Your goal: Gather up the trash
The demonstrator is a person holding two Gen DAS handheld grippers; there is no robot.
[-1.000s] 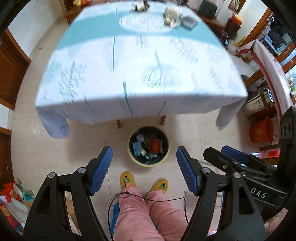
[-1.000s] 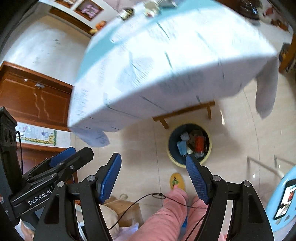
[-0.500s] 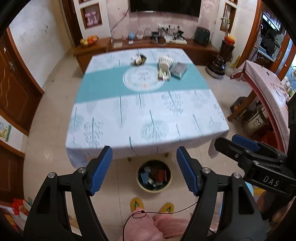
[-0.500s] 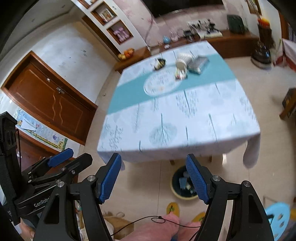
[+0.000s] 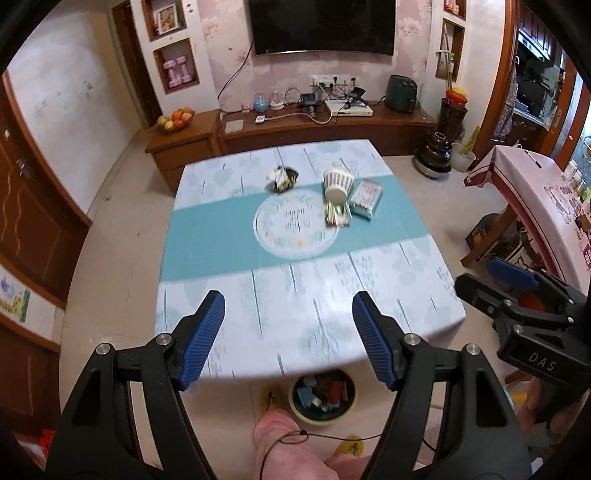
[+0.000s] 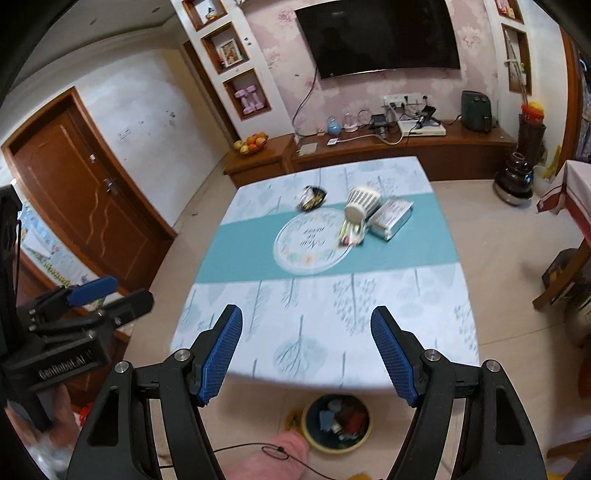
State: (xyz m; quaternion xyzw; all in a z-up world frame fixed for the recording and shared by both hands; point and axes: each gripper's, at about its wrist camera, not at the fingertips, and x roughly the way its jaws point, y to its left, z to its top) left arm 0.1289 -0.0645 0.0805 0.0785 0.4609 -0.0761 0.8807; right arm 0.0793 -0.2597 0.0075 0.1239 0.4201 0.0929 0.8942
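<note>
Across the table's pale tree-print cloth with its teal band (image 5: 221, 251), we see trash at the far side: a dark crumpled wrapper (image 5: 282, 178), a tipped ribbed paper cup (image 5: 338, 184) and a flat packet (image 5: 365, 198). Both our left gripper (image 5: 288, 334) and right gripper (image 6: 306, 350) hang spread and empty. The cup may roll off if nudged (it lies on its side), or crush.

Place: a home living and dining room.
Wall: a flat television (image 5: 321, 26) hangs on pink flowered wallpaper (image 6: 280, 48).
Furniture: a low wooden sideboard (image 5: 295, 134) bears a fruit bowl (image 5: 175, 119); a table (image 5: 306, 288) wears a tree-patterned cloth.
Niches: pink dumbbells (image 5: 177, 72), a framed picture (image 5: 166, 14).
Door: brown panelled wood (image 6: 81, 199).
</note>
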